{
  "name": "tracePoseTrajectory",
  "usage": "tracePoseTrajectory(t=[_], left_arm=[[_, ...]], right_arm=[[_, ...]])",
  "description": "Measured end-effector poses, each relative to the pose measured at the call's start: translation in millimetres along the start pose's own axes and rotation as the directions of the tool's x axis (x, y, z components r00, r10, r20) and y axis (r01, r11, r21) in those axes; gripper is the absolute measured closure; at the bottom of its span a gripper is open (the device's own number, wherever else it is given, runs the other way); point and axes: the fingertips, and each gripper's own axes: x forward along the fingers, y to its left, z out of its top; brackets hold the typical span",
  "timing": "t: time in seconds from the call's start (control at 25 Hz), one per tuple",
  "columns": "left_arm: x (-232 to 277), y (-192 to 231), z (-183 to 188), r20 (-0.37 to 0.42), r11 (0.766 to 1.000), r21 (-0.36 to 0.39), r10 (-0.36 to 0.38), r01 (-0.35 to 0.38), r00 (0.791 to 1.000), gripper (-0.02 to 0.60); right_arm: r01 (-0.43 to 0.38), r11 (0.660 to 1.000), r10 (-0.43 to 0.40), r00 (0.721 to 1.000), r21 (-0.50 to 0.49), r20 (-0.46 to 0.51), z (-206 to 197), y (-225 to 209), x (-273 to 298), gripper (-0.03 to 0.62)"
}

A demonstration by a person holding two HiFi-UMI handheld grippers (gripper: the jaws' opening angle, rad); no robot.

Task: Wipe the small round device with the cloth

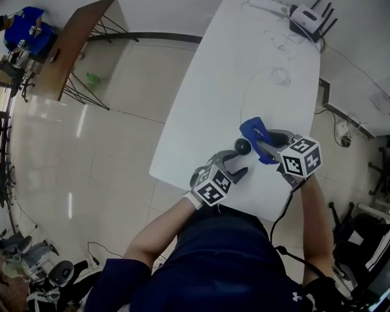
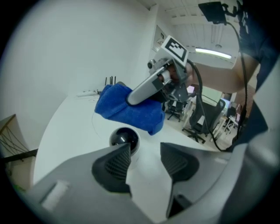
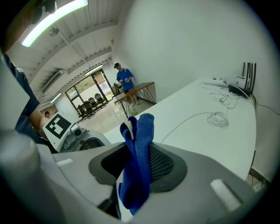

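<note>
A small round black device (image 1: 243,146) on a white base stands near the front of the white table (image 1: 213,91). My right gripper (image 1: 266,144) is shut on a folded blue cloth (image 1: 252,129), held just right of the device and slightly above it. In the right gripper view the cloth (image 3: 139,144) stands up between the two pads. My left gripper (image 1: 239,164) is open beside the device. In the left gripper view the device (image 2: 124,139) sits just past the left fingertip (image 2: 118,162), half hidden by it, and the gap between the jaws holds nothing. The cloth (image 2: 127,108) hangs just behind the device.
A white router (image 1: 308,18) with black antennas and a coiled thin cable (image 1: 280,76) lie at the table's far end. The table's front edge (image 1: 201,195) runs just under my left gripper. A wooden table (image 1: 67,42) and a person in blue (image 1: 24,27) are far left.
</note>
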Motion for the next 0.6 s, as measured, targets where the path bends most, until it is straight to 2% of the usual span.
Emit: tracePoseTrajectory(t=[0.28, 0.48, 0.6], left_arm=[[-3.9, 4.6, -2.6, 0.013, 0.998, -0.061, -0.008, 0.009, 1.000, 0.370], [-4.1, 4.3, -4.2, 0.024, 0.996, -0.083, -0.013, 0.015, 1.000, 0.370], [-4.4, 5.4, -5.2, 0.021, 0.997, -0.078, -0.012, 0.014, 1.000, 0.370]], right_arm=[[-0.101, 0.990, 0.108, 0.992, 0.102, -0.067, -9.7, -26.9, 25.4, 0.450], [-0.093, 0.983, 0.115, 0.985, 0.159, -0.132, -47.3, -45.1, 51.9, 0.451], [-0.069, 0.972, 0.101, 0.986, 0.225, -0.134, -63.9, -54.9, 67.5, 0.450]])
